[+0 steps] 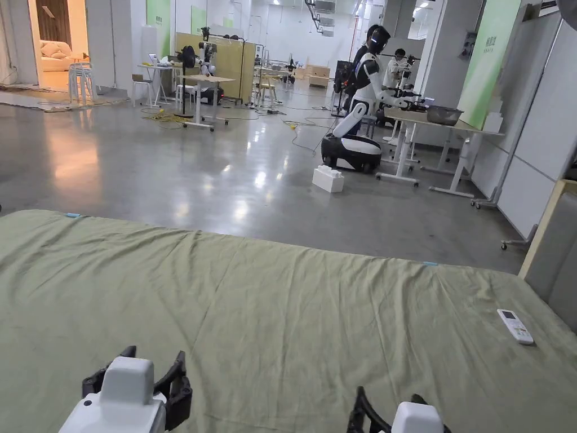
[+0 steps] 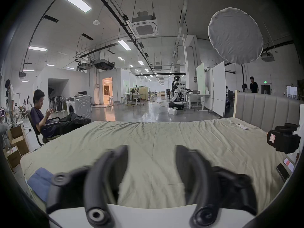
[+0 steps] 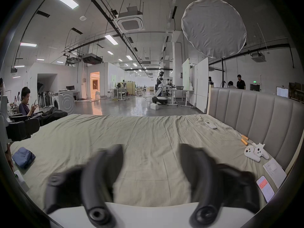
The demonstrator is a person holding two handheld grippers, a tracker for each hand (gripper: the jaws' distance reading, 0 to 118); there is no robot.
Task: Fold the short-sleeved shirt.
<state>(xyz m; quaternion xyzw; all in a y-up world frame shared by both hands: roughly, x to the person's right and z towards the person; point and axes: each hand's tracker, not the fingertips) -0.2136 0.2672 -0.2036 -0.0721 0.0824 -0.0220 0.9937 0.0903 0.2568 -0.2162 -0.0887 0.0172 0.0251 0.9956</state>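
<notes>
Both grippers sat nearest the head camera, low over the near edge of the bed: left gripper (image 1: pixel 155 369) at lower left, right gripper (image 1: pixel 389 407) at lower right, well apart. In each gripper's own view the two black jaws stood spread wide, with bare sheet showing in the gap and nothing between them (left gripper (image 2: pixel 151 164), right gripper (image 3: pixel 151 162)). Neither touched any cloth item. Green sheet (image 1: pixel 270 316) covered the whole bed, creased but flat. Blue folded garment (image 3: pixel 23 157), presumably the short-sleeved shirt, lay at the bed's left edge, well to the left of both grippers; in the left gripper view the same blue cloth (image 2: pixel 39 180) showed just beside that gripper's left linkage. Whether it has short sleeves could not be told. White remote (image 1: pixel 515 326) lay on the sheet near the padded grey headboard (image 3: pixel 256 116) on the right. Along the headboard, in the right gripper view: two orange-handled items (image 3: pixel 244 139), a white controller-like pair (image 3: pixel 255 153), a white pad (image 3: pixel 273 172) and a phone (image 3: pixel 265 188). No container stood on the bed. Far across the floor a grey basin (image 1: pixel 444 115) sat on a white table; contents not visible. A white-and-black wheeled robot (image 1: pixel 360 113) stood at that table. A person sat in a chair (image 2: pixel 44 116) off the bed's left side.
</notes>
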